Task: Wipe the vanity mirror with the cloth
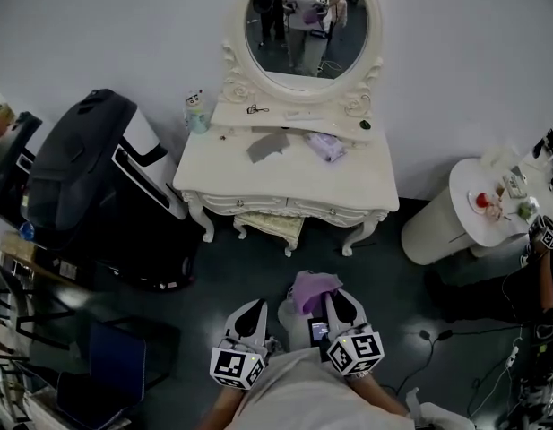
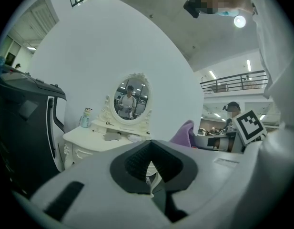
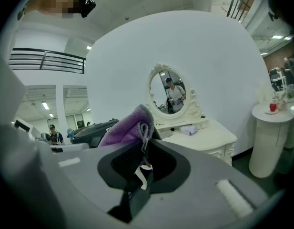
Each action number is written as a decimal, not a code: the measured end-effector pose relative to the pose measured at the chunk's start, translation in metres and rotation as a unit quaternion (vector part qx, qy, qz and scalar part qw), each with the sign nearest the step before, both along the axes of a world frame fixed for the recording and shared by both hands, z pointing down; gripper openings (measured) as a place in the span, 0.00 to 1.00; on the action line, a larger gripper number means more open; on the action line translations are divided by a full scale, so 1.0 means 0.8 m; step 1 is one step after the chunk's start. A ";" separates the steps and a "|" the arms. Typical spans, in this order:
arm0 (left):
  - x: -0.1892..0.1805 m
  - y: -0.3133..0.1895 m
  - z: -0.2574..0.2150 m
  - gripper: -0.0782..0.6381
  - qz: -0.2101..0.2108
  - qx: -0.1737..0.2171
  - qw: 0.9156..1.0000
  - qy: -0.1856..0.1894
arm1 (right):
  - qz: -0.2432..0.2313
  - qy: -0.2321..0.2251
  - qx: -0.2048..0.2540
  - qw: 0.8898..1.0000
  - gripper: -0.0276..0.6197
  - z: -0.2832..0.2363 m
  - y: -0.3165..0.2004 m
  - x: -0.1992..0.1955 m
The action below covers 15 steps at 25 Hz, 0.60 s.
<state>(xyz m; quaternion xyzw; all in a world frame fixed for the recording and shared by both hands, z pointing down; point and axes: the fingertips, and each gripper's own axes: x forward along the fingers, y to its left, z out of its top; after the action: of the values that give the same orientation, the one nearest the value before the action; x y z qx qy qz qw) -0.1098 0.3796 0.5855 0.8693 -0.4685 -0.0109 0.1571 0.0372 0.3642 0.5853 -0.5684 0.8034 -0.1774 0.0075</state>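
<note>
I'm looking down on a dark floor and a plain white wall, with a white carved vanity table (image 1: pixel 222 173) standing against it and the oval vanity mirror (image 1: pixel 303 25) rising from its back edge in an ornate white frame. The glass shows a reflection of the person and looks clean enough from here; I can't make out smears at this range. The purple cloth (image 3: pixel 125 130) is not on the table but in my right gripper (image 3: pixel 143 151), whose jaws are clamped on a fold of it so that the bulk bunches up above and to the left of the pads. It reads as a soft, napped towelling, light and floppy, so I expect it to sag and fold over itself rather than present a flat face. I'd judge the present pinch, near one edge, good for carrying but in need of a fuller wad ahead of the jaws for wiping. The mirror is the fragile part, and I'd want only cloth, never the hard jaws, touching the glass. My left gripper (image 2: pixel 151 163) has its jaws closed together on nothing. Both grippers are held low and close to the body, well apart from the table, on which a grey cloth (image 1: pixel 268 144) and a pale lilac bundle (image 1: pixel 327 146) lie.
</note>
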 end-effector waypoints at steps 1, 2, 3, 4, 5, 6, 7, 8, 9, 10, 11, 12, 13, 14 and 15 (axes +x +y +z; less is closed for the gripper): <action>-0.002 -0.007 0.001 0.11 -0.002 0.000 1.000 0.000 | -0.003 0.003 0.001 1.000 0.12 0.001 -0.009 -0.003; -0.005 -0.015 0.001 0.11 -0.005 0.000 1.000 0.000 | -0.007 0.006 0.004 1.000 0.12 0.001 -0.019 -0.007; -0.008 -0.025 0.001 0.11 -0.009 0.002 1.000 -0.002 | -0.010 0.008 0.006 1.000 0.12 0.001 -0.030 -0.010; -0.012 -0.037 -0.001 0.11 -0.013 0.004 1.000 -0.003 | -0.012 0.008 0.007 1.000 0.12 0.000 -0.042 -0.013; -0.016 -0.050 -0.003 0.11 -0.018 0.005 1.000 -0.003 | -0.013 0.007 0.008 1.000 0.12 -0.002 -0.055 -0.015; -0.019 -0.064 -0.007 0.11 -0.022 0.007 1.000 -0.003 | -0.014 0.004 0.008 1.000 0.12 -0.004 -0.069 -0.016; -0.022 -0.077 -0.010 0.11 -0.026 0.009 1.000 -0.002 | -0.013 0.002 0.007 1.000 0.12 -0.005 -0.084 -0.016; -0.023 -0.091 -0.013 0.11 -0.027 0.010 1.000 0.000 | -0.013 0.000 0.006 1.000 0.12 -0.006 -0.098 -0.016; -0.023 -0.104 -0.015 0.11 -0.027 0.011 1.000 0.001 | -0.012 0.000 0.004 1.000 0.12 -0.006 -0.111 -0.015; -0.022 -0.117 -0.015 0.11 -0.024 0.011 1.000 0.003 | -0.012 -0.001 0.003 1.000 0.12 -0.004 -0.124 -0.014; -0.019 -0.131 -0.014 0.11 -0.021 0.010 1.000 0.003 | -0.012 0.000 0.002 1.000 0.12 -0.003 -0.137 -0.013; -0.016 -0.144 -0.012 0.11 -0.018 0.009 1.000 0.004 | -0.012 0.000 0.001 1.000 0.12 -0.001 -0.150 -0.011; -0.012 -0.158 -0.009 0.11 -0.015 0.006 1.000 0.003 | -0.013 0.000 -0.001 1.000 0.12 0.001 -0.162 -0.009; -0.008 -0.171 -0.007 0.11 -0.012 0.004 1.000 0.003 | -0.012 0.000 -0.002 1.000 0.12 0.003 -0.173 -0.006; -0.001 -0.184 -0.005 0.11 -0.008 0.001 1.000 0.003 | -0.011 -0.002 -0.004 1.000 0.12 0.004 -0.186 -0.002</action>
<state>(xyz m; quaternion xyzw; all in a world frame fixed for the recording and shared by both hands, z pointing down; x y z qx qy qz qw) -0.1109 0.2323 0.5817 0.8659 -0.4745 -0.0155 0.1574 0.0359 0.2156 0.5883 -0.5593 0.8088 -0.1816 0.0054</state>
